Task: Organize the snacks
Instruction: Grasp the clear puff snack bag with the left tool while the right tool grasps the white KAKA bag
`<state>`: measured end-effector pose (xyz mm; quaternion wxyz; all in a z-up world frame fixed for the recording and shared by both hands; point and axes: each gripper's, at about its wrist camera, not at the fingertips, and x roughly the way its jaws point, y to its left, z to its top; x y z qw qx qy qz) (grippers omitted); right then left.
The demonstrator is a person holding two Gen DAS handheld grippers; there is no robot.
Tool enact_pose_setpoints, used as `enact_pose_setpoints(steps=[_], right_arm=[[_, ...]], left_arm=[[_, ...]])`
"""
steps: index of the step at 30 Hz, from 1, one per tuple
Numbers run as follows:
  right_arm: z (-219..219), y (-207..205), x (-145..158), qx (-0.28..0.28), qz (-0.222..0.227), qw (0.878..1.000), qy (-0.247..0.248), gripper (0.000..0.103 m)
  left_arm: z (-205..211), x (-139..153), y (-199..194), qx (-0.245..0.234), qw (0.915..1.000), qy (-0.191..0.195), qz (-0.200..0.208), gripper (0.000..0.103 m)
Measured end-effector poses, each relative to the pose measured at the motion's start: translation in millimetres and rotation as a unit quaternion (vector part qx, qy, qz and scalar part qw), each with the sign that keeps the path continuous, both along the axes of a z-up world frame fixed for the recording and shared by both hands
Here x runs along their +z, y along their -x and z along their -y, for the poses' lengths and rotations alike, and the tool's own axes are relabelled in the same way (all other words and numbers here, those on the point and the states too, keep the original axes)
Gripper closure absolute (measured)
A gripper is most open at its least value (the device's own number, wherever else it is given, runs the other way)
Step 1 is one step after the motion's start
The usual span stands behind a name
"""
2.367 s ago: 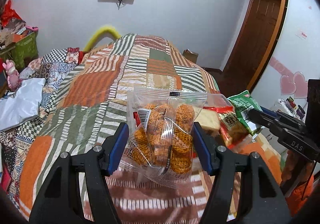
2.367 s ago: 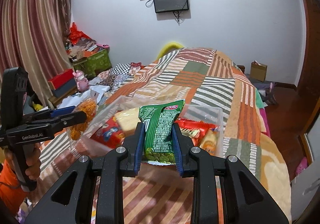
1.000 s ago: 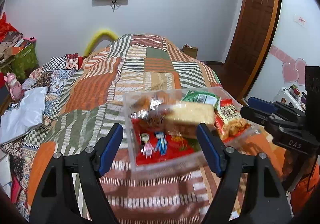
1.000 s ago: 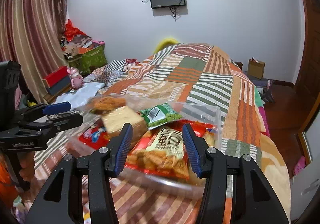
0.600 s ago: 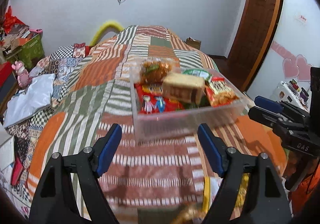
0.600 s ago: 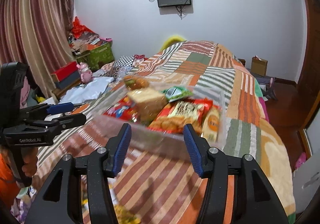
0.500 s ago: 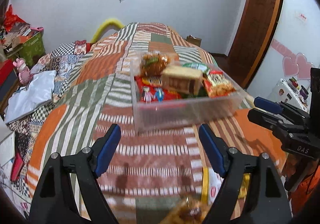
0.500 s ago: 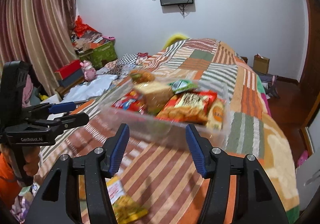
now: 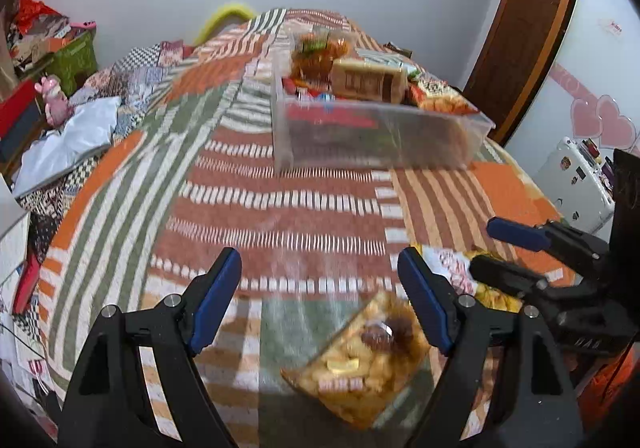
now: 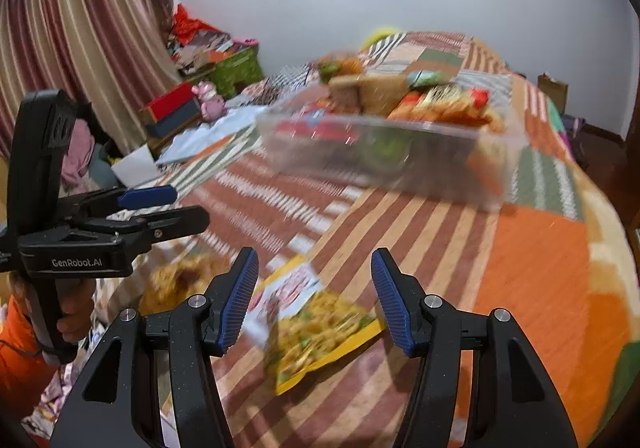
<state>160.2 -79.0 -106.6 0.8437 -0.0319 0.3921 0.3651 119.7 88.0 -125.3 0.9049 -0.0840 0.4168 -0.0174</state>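
A clear plastic bin [image 9: 380, 136] [image 10: 384, 156] holding several snack packs sits on the patchwork bedspread, far ahead of both grippers. My left gripper [image 9: 318, 254] is open with nothing between its fingers. A clear bag of golden snacks [image 9: 360, 352] lies on the bed just below it, near its right finger. My right gripper [image 10: 314, 254] is also open, over a yellow-edged snack packet [image 10: 316, 320] that lies flat on the bed. The pads touch neither pack. The left gripper [image 10: 168, 208] shows at the left of the right wrist view, above the golden bag [image 10: 180, 276].
The bedspread [image 9: 280, 216] fills the room between the grippers and the bin. Boxes, a pink toy [image 10: 210, 100] and a curtain [image 10: 80, 48] stand along the left side. A wooden door [image 9: 524, 24] and a small white fridge [image 9: 576, 176] are on the right. A hand [image 10: 76, 322] holds the left gripper's handle.
Both grippers let go of their snack bags over the bin, then drew back from it and tilted down. The bin now looks far off, and two loose packs have come into view.
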Motion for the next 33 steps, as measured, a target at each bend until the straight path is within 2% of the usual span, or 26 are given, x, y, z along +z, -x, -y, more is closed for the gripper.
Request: enact_pose_setpoints(steps=[3,7,14,19,24,28,33], right_arm=[[-6.6,4.9,-11.8,0.013,-0.007,1.000,0.017,0.047],[-11.1,9.5,-17.5,0.025,0.003,0.999,0.041,0.036],[-13.7,18.9,-22.7,0.038,0.019,0.997,0.064,0.036],[-15.2,21.1,-23.0,0.042,0.025,0.996,0.075,0.051],[-5.5,20.0,-19.1,0.037,0.006,0.998,0.049,0.063],[0.2,26.8,-15.4,0.032,0.006,0.999,0.043,0.065],[11.3,30.3,-7.6,0.021,0.008,0.999,0.031,0.065]], left_arm=[[1.8,-5.0,3.1,-0.002,1.0000,0.000,-0.006,0.023],[4.7,-7.7,5.9,-0.011,0.9999,0.002,-0.011,0.023],[11.7,-9.3,10.3,-0.023,0.9995,0.008,-0.020,0.023],[15.5,-10.7,13.5,-0.028,0.9992,0.010,-0.026,0.022],[22.7,-6.0,18.5,-0.037,0.9990,0.014,-0.023,0.022],[30.0,-6.7,23.1,-0.048,0.9984,0.013,-0.025,0.014],[35.2,-22.2,21.0,-0.047,0.9979,-0.005,-0.044,0.013]])
